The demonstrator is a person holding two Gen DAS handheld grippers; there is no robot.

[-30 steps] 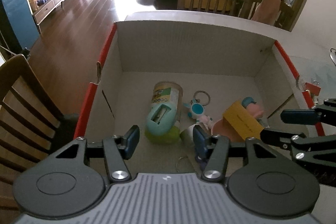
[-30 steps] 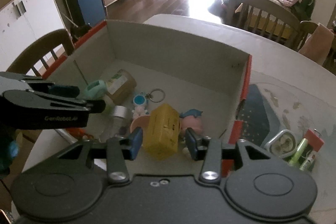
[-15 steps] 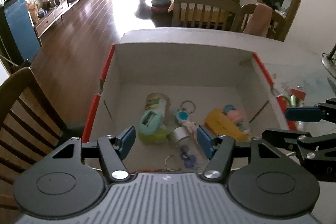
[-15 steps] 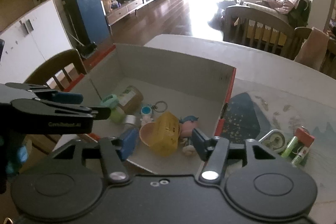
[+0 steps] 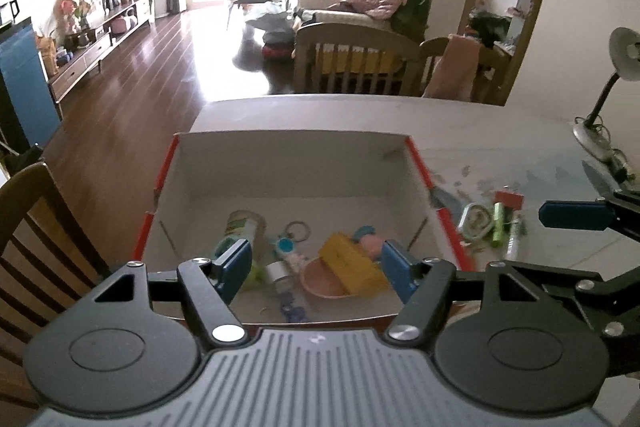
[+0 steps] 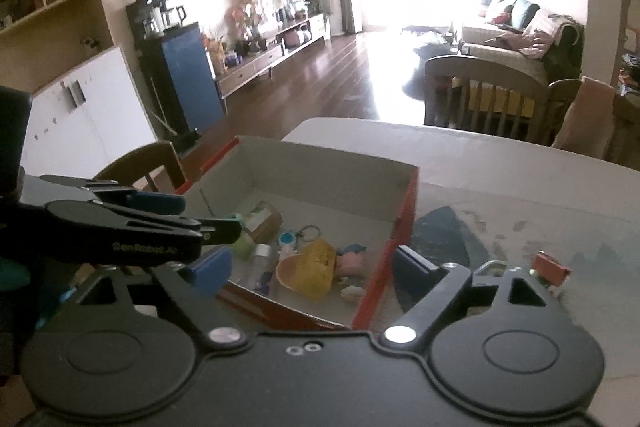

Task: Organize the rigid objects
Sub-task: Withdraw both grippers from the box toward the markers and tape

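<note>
Both the left gripper (image 5: 314,273) and the right gripper (image 6: 310,273) hung empty, their jaws having just been opening with nothing between them. Beyond, the yellow block (image 5: 351,261) lay in the box (image 5: 294,163) against a pink dish (image 5: 320,281); it looked light, stiff, and best pinched across its flat faces.

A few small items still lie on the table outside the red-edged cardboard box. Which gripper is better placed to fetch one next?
Probably the right gripper: it is open and empty, on the side where the red clip lies. The left gripper, also open, faces into the red-edged cardboard box.
</note>
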